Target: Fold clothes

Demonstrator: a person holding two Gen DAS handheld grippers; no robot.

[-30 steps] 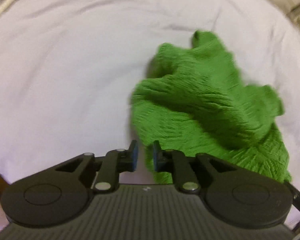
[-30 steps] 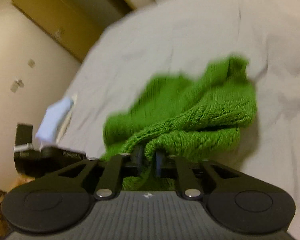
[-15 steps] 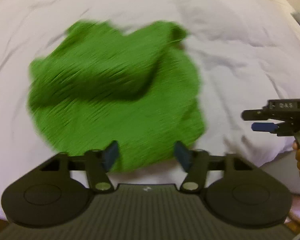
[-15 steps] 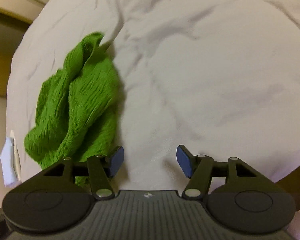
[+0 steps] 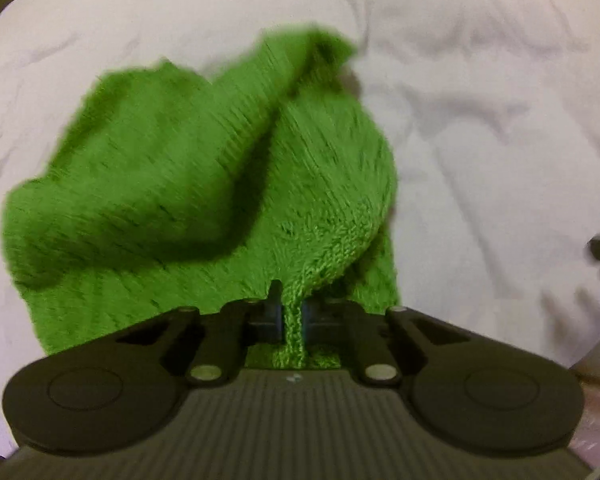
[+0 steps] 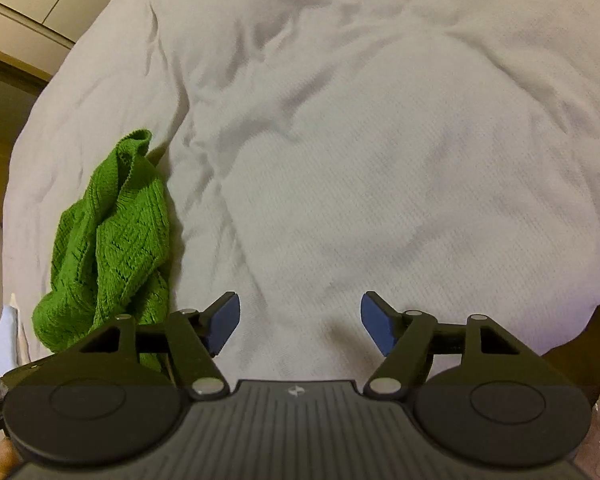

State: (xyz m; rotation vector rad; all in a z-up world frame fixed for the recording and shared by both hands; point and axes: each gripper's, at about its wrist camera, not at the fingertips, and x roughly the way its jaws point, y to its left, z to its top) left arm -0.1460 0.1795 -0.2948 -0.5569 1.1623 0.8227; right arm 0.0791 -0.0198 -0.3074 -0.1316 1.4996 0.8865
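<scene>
Here the green knit garment (image 5: 204, 184) lies crumpled on the white bedsheet (image 5: 480, 140), bunched into thick rolls rather than spread flat. On the left side, the left gripper (image 5: 291, 312) has its jaws clamped on a narrow strand of the knit, a thin ridge of edge fabric pinched between the blue pads. That hold looks slight: only a small bite of loose, stretchy knit is caught, so a firm pull could let the strand slide out, or stretch the stitches without moving the heavy bulk behind it. Because the cloth is heaped in overlapping folds, lifting from this one point could also drag the whole bundle along as a lump instead of opening it out, leaving the layers more tangled.

Moving rightward, the bare sheet is wrinkled and soft, and a low sweep of either tool could snag it and pull it up with the garment.

On the right side, the right gripper (image 6: 300, 322) hangs over empty sheet with its jaws opening and nothing between them; in its view the garment sits well off to the left edge. With only one hand engaged, the far corners stay uncontrolled, and a fold made now would likely come out crooked. A reach across also risks the two tools colliding.
</scene>
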